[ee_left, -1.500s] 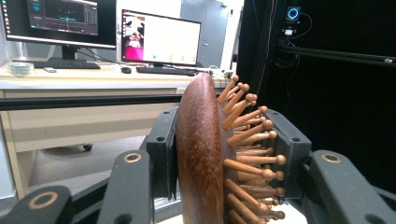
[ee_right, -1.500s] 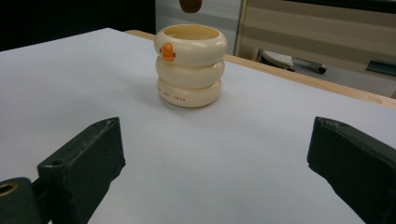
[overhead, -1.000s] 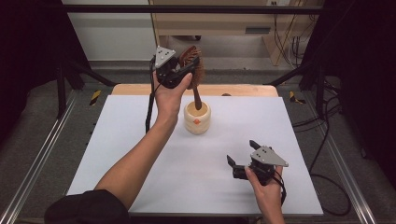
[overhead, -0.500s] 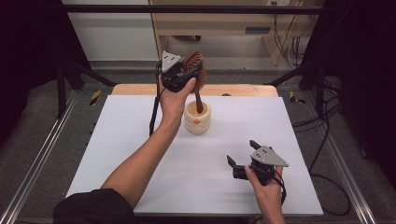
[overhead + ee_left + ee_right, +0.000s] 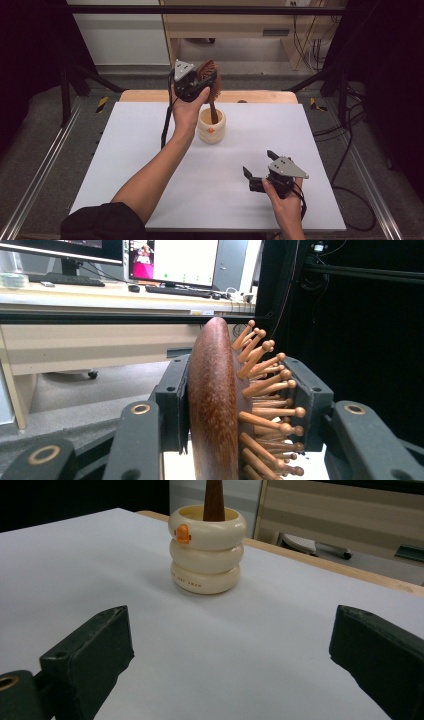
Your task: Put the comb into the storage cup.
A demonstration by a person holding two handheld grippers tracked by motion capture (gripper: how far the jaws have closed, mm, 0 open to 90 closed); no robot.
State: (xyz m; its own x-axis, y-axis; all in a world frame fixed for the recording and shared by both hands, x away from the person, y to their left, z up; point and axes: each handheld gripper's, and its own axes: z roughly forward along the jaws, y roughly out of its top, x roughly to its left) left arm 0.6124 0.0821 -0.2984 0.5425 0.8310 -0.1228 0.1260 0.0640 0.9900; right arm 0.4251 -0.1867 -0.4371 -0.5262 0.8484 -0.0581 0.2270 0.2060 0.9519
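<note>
A cream ringed cup (image 5: 211,127) (image 5: 207,550) with an orange mark stands near the back middle of the white table (image 5: 125,155). A dark wooden hairbrush (image 5: 210,82) (image 5: 220,405) with peg bristles is upright above it, its handle (image 5: 213,500) down inside the cup. My left gripper (image 5: 197,82) (image 5: 240,405) is shut on the brush head, one pad on its smooth back, the other against the bristles. My right gripper (image 5: 257,167) (image 5: 230,650) rests low near the table's front right, jaws wide open with nothing between them, facing the cup.
A wooden strip (image 5: 260,96) runs along the table's far edge. Metal rails (image 5: 40,170) flank the table and cables (image 5: 350,150) lie on the floor at right. Beyond the table stands a desk with monitors (image 5: 170,262).
The left hand has sunk a little with the brush, so the handle sits deeper in the cup. The right gripper has not moved.
</note>
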